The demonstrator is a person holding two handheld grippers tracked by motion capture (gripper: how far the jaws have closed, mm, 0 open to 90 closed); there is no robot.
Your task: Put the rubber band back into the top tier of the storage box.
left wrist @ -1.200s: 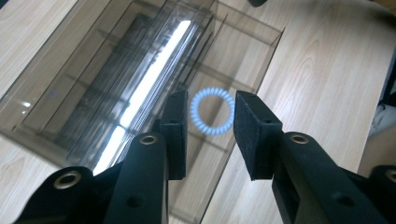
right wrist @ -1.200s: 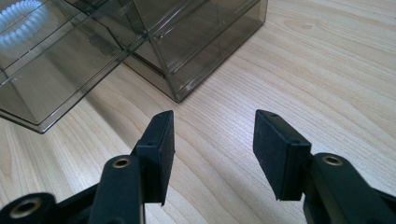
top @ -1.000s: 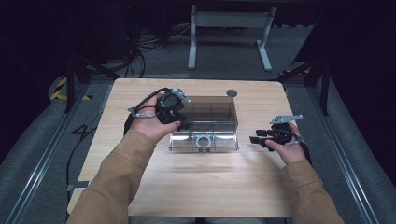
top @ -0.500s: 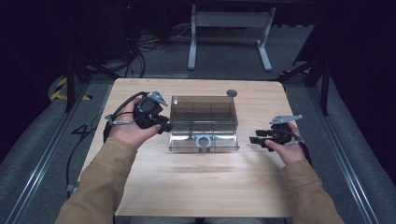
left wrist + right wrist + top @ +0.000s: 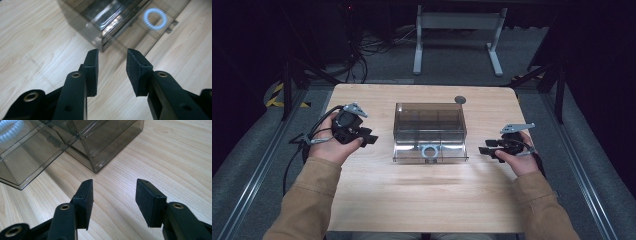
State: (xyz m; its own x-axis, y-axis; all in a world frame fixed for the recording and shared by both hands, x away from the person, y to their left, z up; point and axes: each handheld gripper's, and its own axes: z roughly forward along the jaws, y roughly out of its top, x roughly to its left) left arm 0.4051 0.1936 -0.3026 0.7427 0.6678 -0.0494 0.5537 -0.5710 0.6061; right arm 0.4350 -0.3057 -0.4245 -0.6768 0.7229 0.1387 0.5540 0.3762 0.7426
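The smoky clear box sat mid-table with its drawer pulled out a bit and a blue hair tie inside. It looked like light, stiff, slick plastic, so I'd have grabbed the drawer lip. The left gripper was at its 9 o'clock, jaws apart and just been opening, nothing between them. The right gripper was at 3 o'clock, also apart and empty.

A pale wooden worktop carries a smoky clear plastic drawer box at its middle, its drawer pulled toward the near edge. A small grey disc lies near the far edge.
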